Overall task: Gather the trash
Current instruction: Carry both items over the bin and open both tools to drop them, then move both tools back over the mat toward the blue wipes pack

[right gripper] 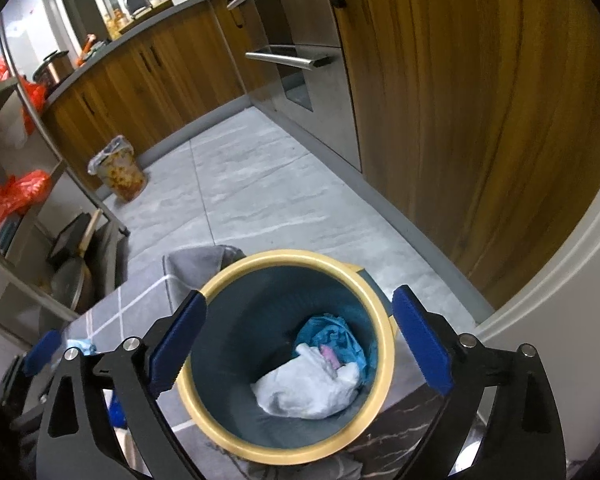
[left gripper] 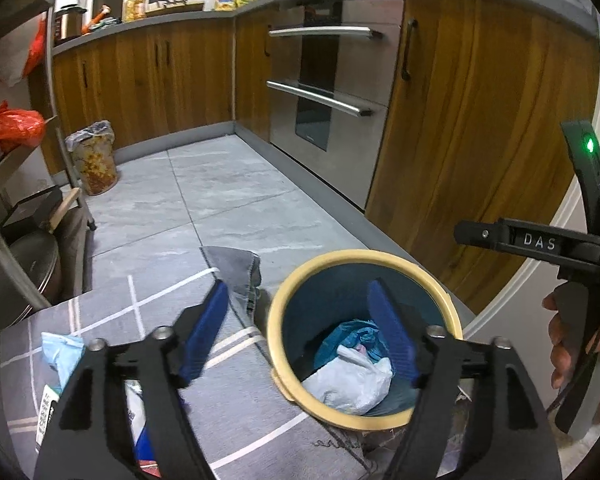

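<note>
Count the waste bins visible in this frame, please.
2. The teal bin with the yellow rim sits on the grey grid cloth, below both tools. A plastic-lined bin stands on the floor by the wooden cabinets. Others may be hidden behind the shelving.

a round teal bin with a cream rim [right gripper: 386,344] stands on a grey cloth with white grid lines [left gripper: 172,300]. in the bin, a crumpled white plastic bag [right gripper: 308,390] lies on and in front of a crumpled teal bag [right gripper: 332,334]. left of the bin, on the cloth, lies a pale blue wrapper [left gripper: 62,354]. behind the cloth stretches a grey tiled floor [left gripper: 228,184], with wooden cabinets [left gripper: 480,120] to the right and a second lined waste bin [left gripper: 94,158] far back left.
</note>
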